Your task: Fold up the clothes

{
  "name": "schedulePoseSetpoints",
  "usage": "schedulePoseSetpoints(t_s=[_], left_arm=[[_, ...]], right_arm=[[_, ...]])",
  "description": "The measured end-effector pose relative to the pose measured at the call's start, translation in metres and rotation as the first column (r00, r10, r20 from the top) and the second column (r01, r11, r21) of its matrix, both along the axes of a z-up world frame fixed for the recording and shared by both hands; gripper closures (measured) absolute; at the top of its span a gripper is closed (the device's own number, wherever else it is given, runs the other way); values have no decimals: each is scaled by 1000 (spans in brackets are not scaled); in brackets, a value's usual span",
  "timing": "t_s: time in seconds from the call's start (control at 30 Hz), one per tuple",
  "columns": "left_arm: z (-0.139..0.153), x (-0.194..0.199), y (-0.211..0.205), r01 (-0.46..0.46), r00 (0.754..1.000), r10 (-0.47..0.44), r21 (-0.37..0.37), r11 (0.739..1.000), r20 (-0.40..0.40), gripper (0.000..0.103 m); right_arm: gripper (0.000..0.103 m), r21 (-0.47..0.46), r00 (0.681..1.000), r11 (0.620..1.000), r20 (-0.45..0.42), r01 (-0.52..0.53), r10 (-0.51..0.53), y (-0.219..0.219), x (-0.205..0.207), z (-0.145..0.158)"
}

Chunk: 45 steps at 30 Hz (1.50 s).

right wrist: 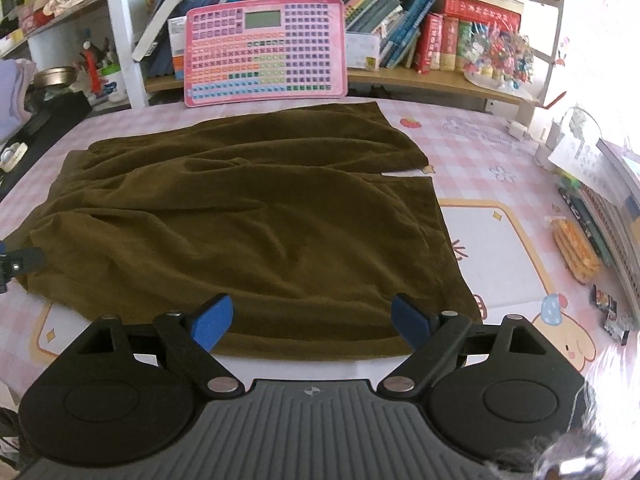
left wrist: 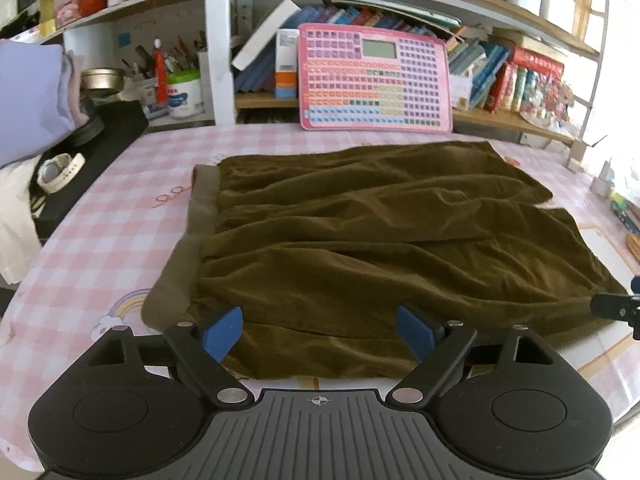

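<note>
Your olive-brown shorts (left wrist: 360, 240) lie spread flat on the worktop (left wrist: 120, 208), just before the pink keyboard toy (left wrist: 374, 76). Both left tongs (left wrist: 320, 330) and right tongs (right wrist: 312, 322) gape wide over their near hem, gripping nothing, poised to pinch it.

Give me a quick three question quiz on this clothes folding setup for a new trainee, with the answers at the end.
1. True or false: the left gripper is clamped on the olive-brown garment.
2. What leans against the bookshelf behind the garment? A) pink keyboard toy B) a mirror C) a laptop
3. Fill in: the garment lies spread on a pink checked ____.

Key: 1 false, both its jaws and the right gripper's stand open with nothing pinched; 2 A; 3 tablecloth.
</note>
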<state>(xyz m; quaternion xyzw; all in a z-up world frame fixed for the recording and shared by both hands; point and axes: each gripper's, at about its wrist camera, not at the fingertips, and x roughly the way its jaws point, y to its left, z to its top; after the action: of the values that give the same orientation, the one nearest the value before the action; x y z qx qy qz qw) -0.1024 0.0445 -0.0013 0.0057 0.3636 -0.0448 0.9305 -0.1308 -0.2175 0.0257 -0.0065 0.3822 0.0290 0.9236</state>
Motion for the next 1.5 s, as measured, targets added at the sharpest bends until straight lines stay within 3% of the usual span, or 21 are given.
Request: schedulePoseSetpoints(t_s=[0.3, 0.9, 1.17, 1.5], left_arm=[[-1, 11, -6, 45, 999, -45, -6, 999, 0, 16], [-15, 40, 0, -51, 993, 46, -39, 998, -104, 16], [-13, 77, -8, -77, 989, 75, -10, 997, -130, 16], [6, 153, -7, -65, 995, 72, 103, 993, -74, 16]], right_arm=[[11, -31, 998, 998, 26, -58, 59, 13, -4, 4], [10, 27, 998, 1000, -61, -1, 3, -29, 32, -2], [10, 29, 997, 998, -65, -47, 49, -72, 91, 3], [10, 31, 969, 969, -35, -244, 245, -119, 215, 9]])
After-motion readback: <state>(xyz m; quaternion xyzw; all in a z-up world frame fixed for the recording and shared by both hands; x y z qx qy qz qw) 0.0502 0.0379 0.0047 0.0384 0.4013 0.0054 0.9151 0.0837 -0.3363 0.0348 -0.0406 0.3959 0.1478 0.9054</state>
